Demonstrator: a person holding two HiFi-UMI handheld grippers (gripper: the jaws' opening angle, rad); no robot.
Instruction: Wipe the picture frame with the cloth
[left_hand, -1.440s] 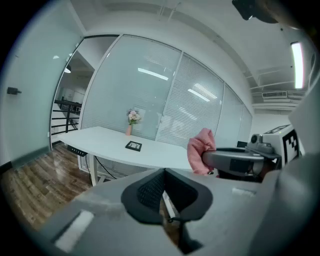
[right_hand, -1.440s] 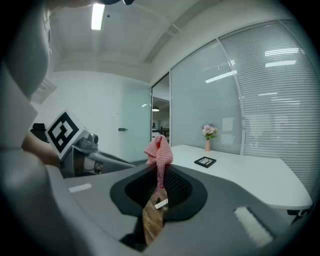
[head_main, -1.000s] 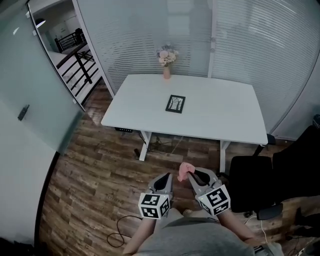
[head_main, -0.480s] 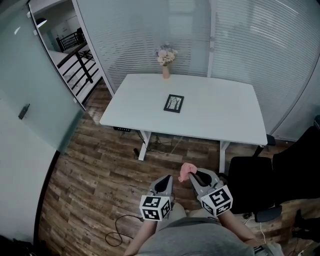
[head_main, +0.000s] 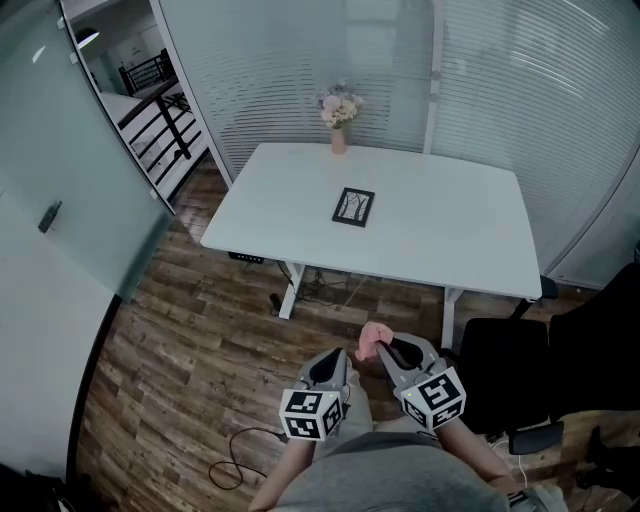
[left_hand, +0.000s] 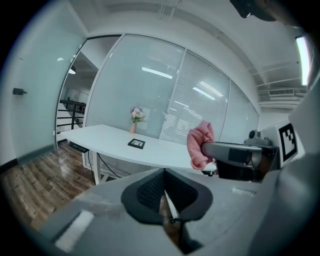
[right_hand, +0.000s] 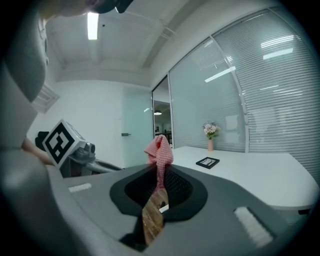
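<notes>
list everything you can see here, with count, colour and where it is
table: one, white, by the blinds
picture frame: one, black, flat near the table's middle
vase of flowers: one, pinkish, table's far edge
chair: one, black, off the table's near right corner
cable: one, black, on the wood floor, lower left
cloth: one, pink, pinched in the right gripper
left gripper: one, grey, jaws together, empty
right gripper: one, grey, closed on the cloth
</notes>
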